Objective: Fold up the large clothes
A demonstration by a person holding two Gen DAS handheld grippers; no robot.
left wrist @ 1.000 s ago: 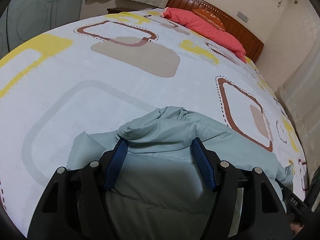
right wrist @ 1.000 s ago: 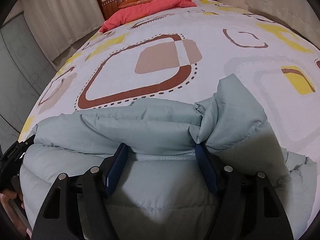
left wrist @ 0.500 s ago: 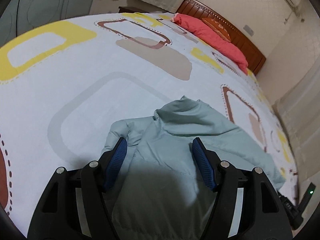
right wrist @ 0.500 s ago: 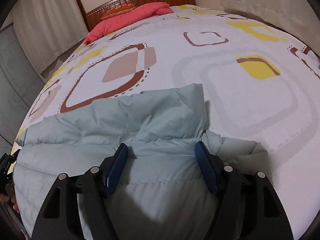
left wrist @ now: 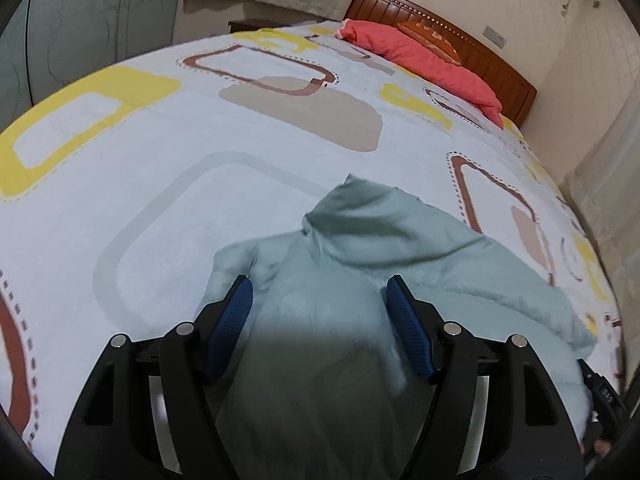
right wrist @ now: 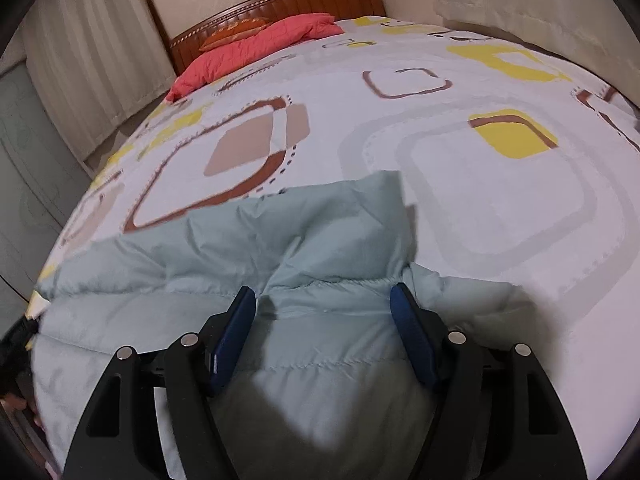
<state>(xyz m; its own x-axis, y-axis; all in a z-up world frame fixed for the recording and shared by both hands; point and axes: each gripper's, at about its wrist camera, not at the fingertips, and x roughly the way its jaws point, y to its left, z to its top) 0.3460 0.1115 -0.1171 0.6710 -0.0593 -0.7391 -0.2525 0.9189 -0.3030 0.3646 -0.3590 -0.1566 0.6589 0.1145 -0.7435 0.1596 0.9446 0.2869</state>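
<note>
Hovering over the bed (left wrist: pixel 160 184), we've got the jacket (left wrist: pixel 360 264) under both grippers. Left gripper (left wrist: pixel 320 304) & right gripper (right wrist: pixel 324 308) gape wide, pads w/ no grip on the fabric.

So the bed (left wrist: pixel 168 184) under me is a big one with a white cover printed all over in rounded squares: yellow, brown with dotted edges, beige and pale grey. Wooden headboard (right wrist: pixel 280 4) at the far end. Right up against it there's a coral-red quilt (right wrist: pixel 256 50) bunched along the top of the bed, with an orange patterned pillow (right wrist: pixel 236 28) sitting behind it. Down at my end, the pale green puffer jacket (right wrist: pixel 224 264) lies flat on the cover, spread across the near edge, one padded part sticking out toward the middle of the bed. The rest of the cover is smooth.
</note>
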